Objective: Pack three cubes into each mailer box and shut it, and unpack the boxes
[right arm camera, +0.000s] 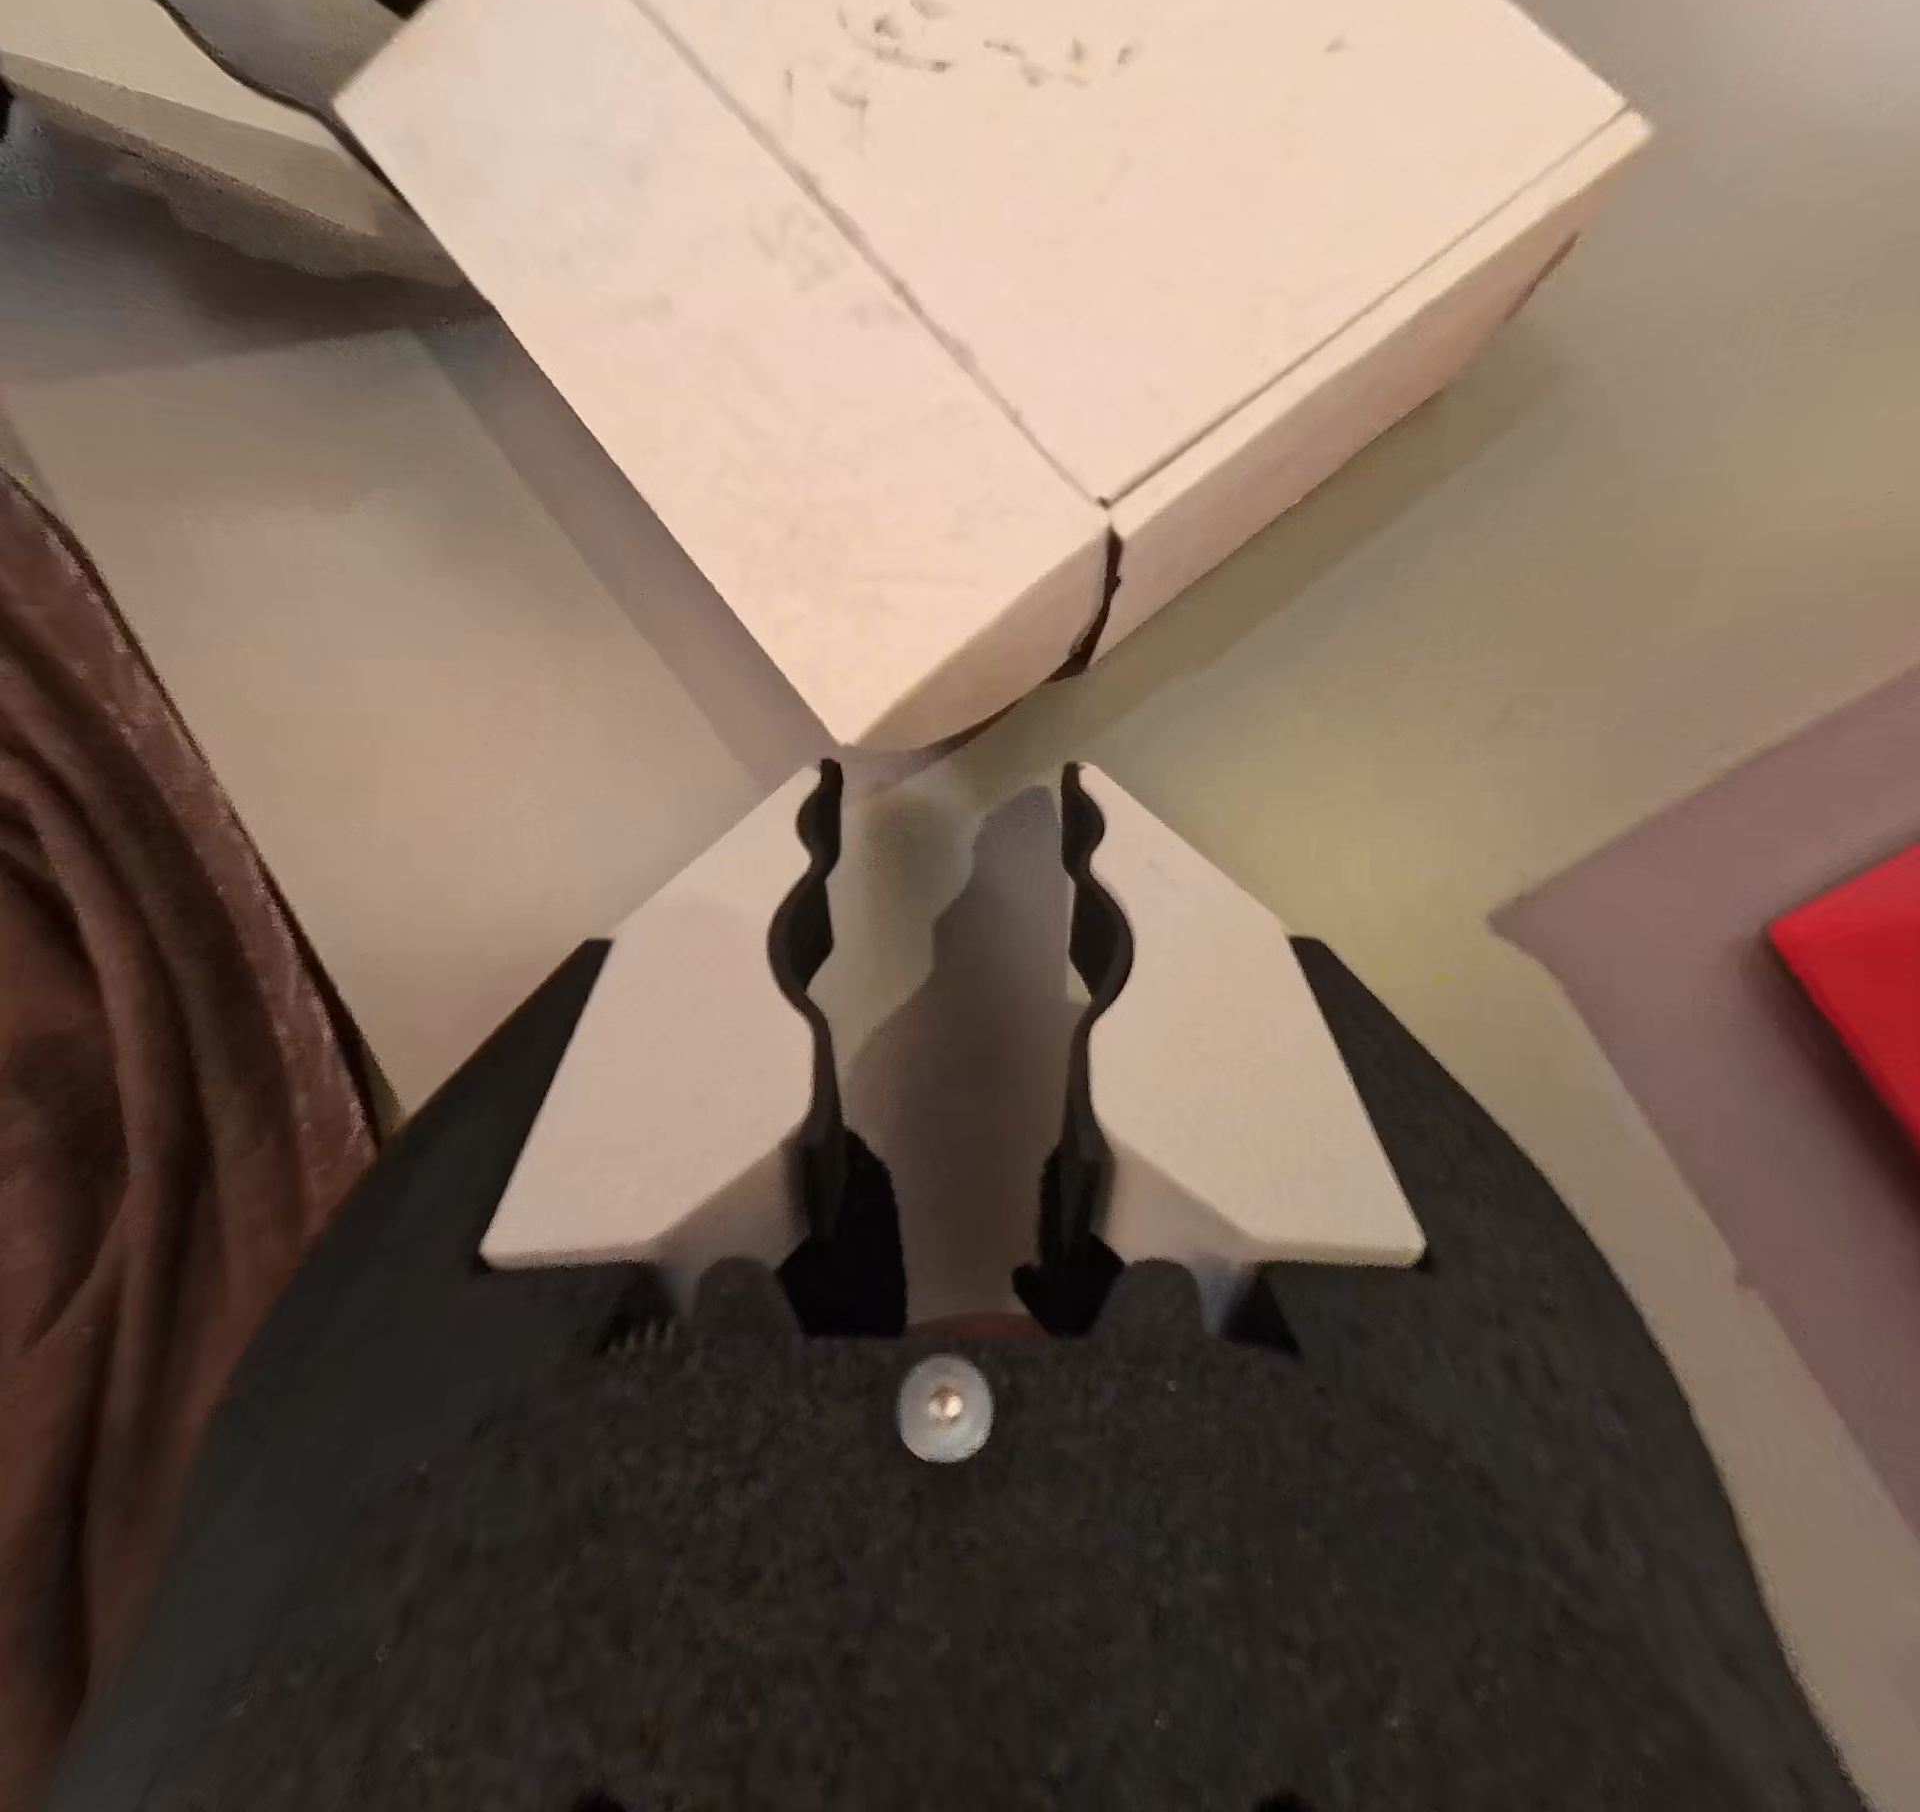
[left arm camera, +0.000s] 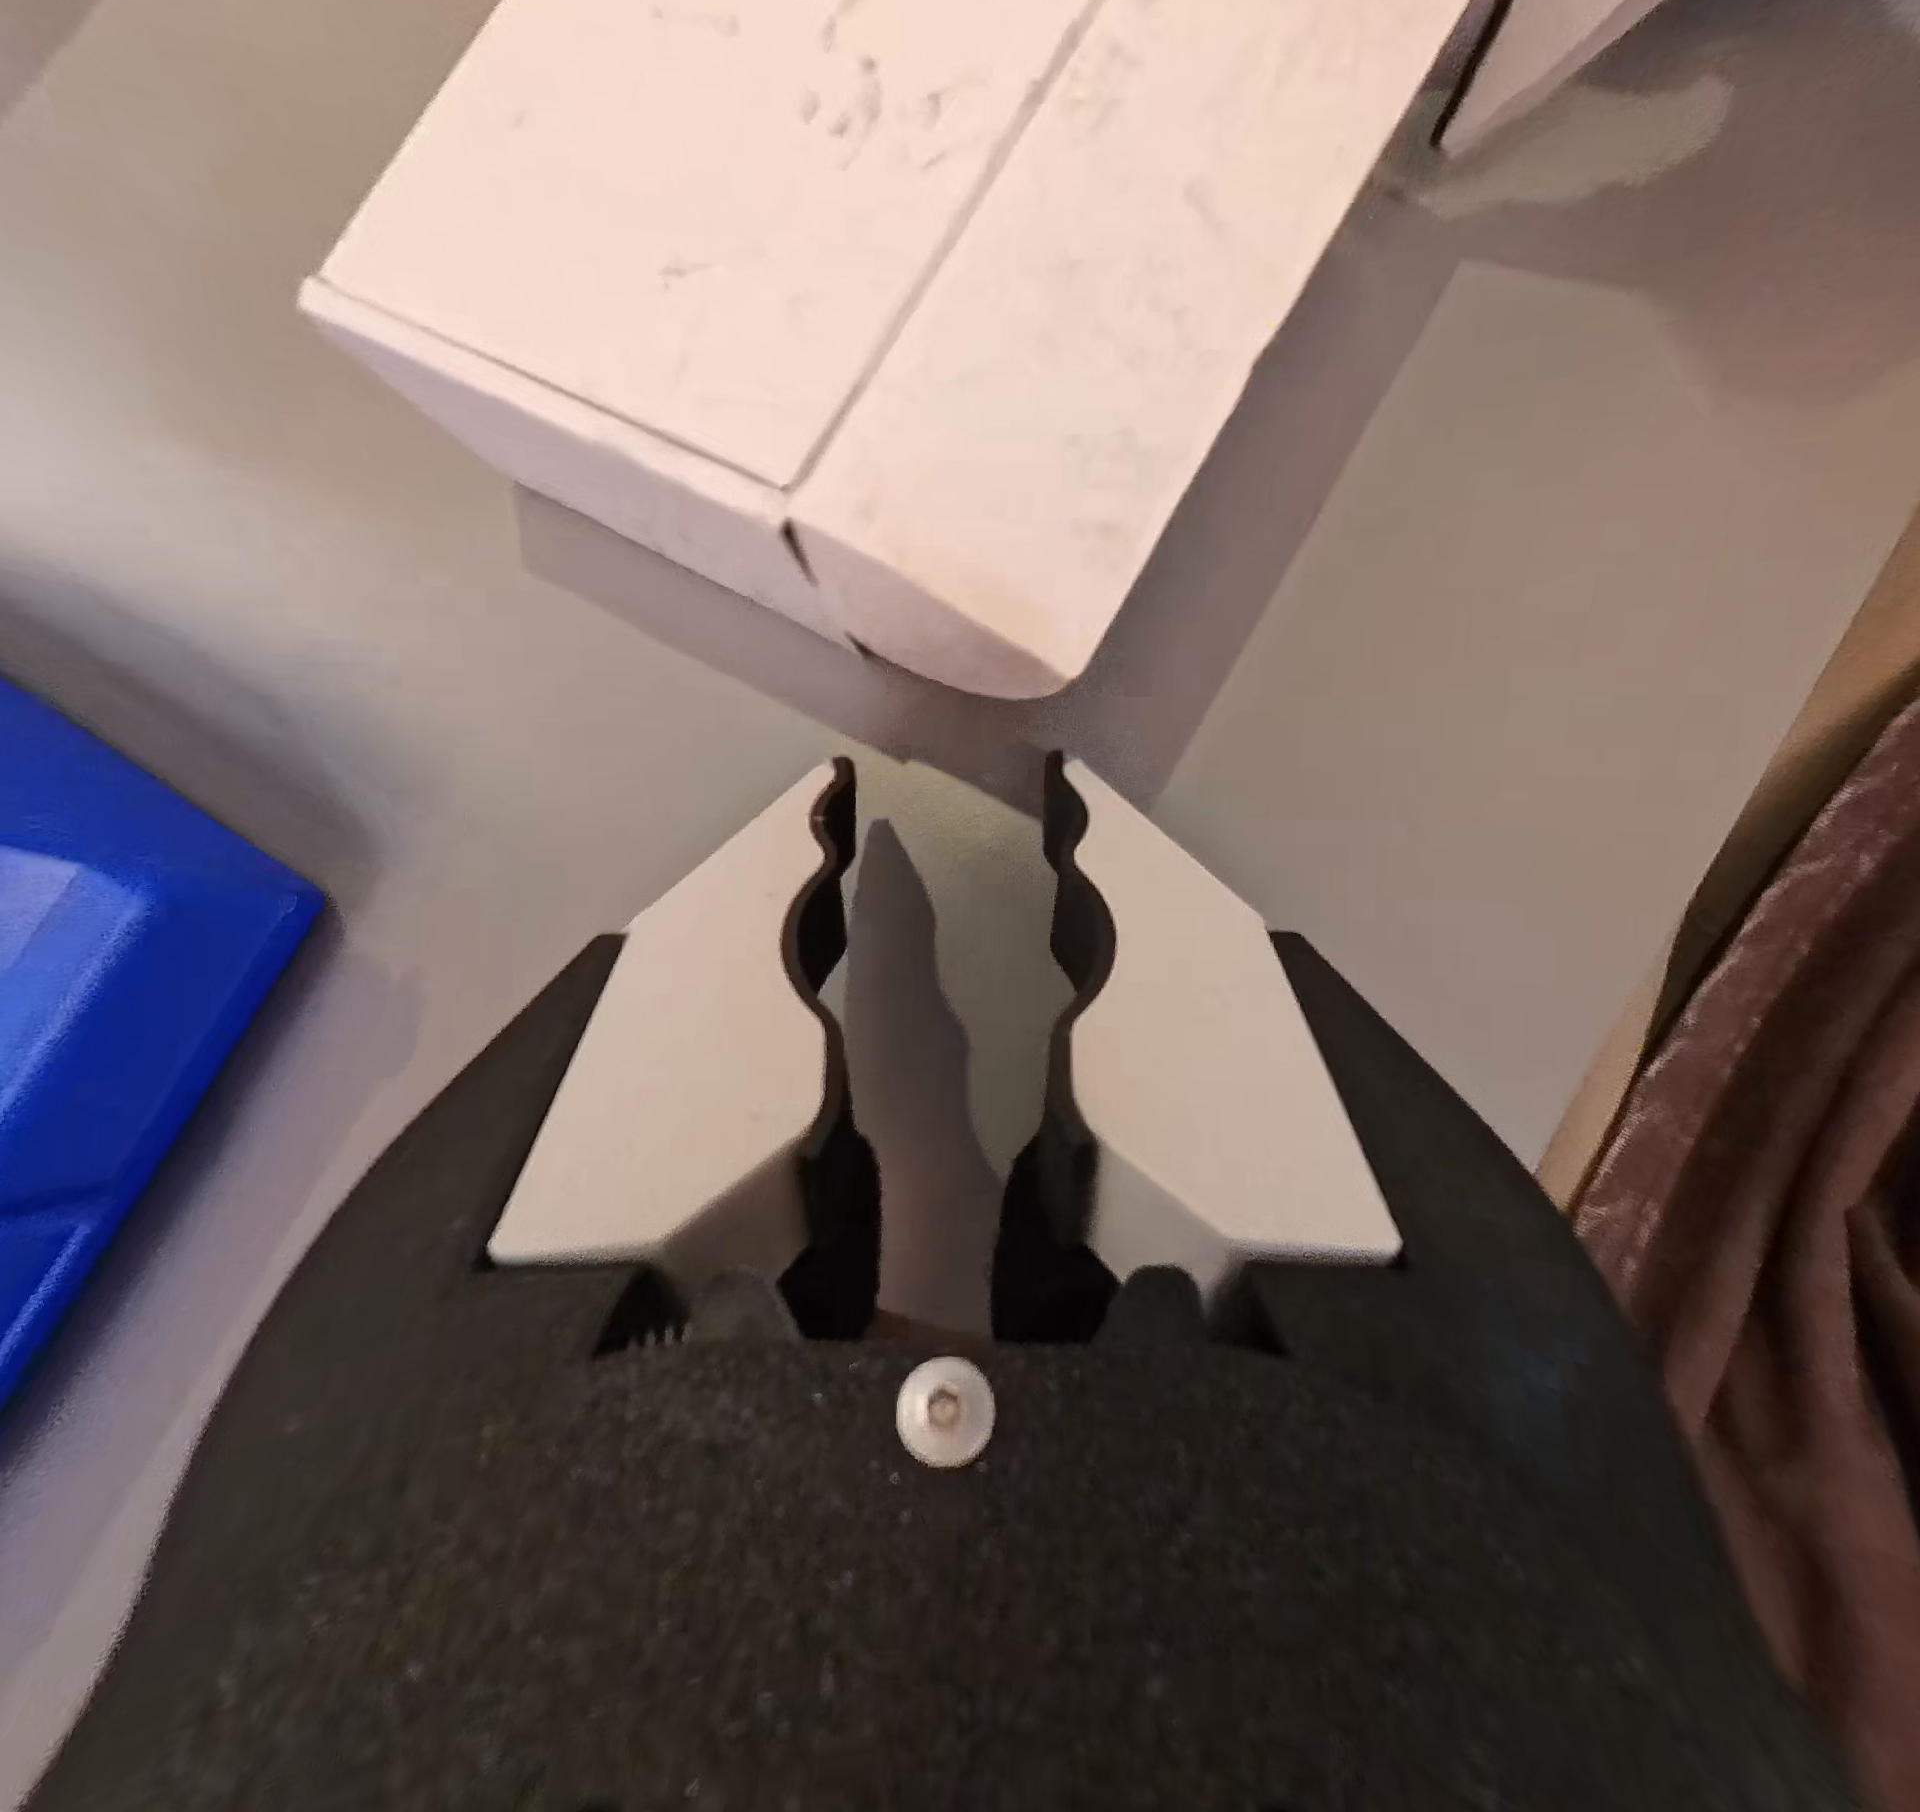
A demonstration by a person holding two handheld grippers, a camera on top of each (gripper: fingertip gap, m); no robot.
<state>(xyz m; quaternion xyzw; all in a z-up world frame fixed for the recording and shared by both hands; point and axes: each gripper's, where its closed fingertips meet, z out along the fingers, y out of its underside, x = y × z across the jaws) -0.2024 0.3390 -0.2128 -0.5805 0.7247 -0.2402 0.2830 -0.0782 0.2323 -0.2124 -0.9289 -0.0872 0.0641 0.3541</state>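
Note:
A closed white mailer box lies on the pale table, its lid scuffed with grey marks. My left gripper is open and empty, its fingertips just short of the box's near right corner. The same box shows in the right wrist view. My right gripper is open and empty, its tips right at the box's near left corner. I cannot tell if either gripper touches the box. A blue cube lies at the left edge, and a red cube at the right edge. What the box holds is hidden.
Brown cloth hangs along the table's near edge and also shows in the right wrist view. The right gripper shows at the top right of the left view. The left gripper shows at the top left of the right view. About 15 cm separates my left fingertips from my right.

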